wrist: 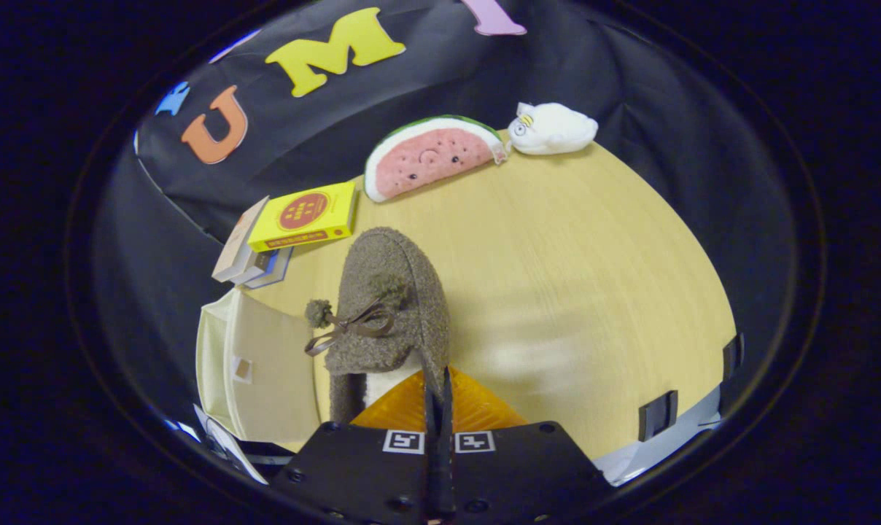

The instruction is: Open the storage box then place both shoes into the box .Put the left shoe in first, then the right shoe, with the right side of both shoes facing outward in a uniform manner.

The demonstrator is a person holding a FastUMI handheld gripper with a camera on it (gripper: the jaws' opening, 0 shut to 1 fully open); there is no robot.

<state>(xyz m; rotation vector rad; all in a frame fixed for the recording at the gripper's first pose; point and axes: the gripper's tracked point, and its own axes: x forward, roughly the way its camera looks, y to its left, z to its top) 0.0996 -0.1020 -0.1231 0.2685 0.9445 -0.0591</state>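
Note:
A brown fuzzy shoe (393, 306) with a pompom lace bow hangs just ahead of my fingers, toe pointing away from me, its white lining showing at the heel opening. My gripper (438, 397) is shut on the shoe, the fingers pinching the right wall of its opening. Left of the shoe, close beside it, stands the cream storage box (262, 372); a pale panel with a small tab faces me. I cannot tell what is inside it.
The shoe hangs over a light wooden table (572, 292). A stack of books (295, 226) with a yellow one on top lies beyond the box. A watermelon plush (429, 157) and a white plush (553, 127) sit at the far edge. Black clips (659, 414) grip the near right edge.

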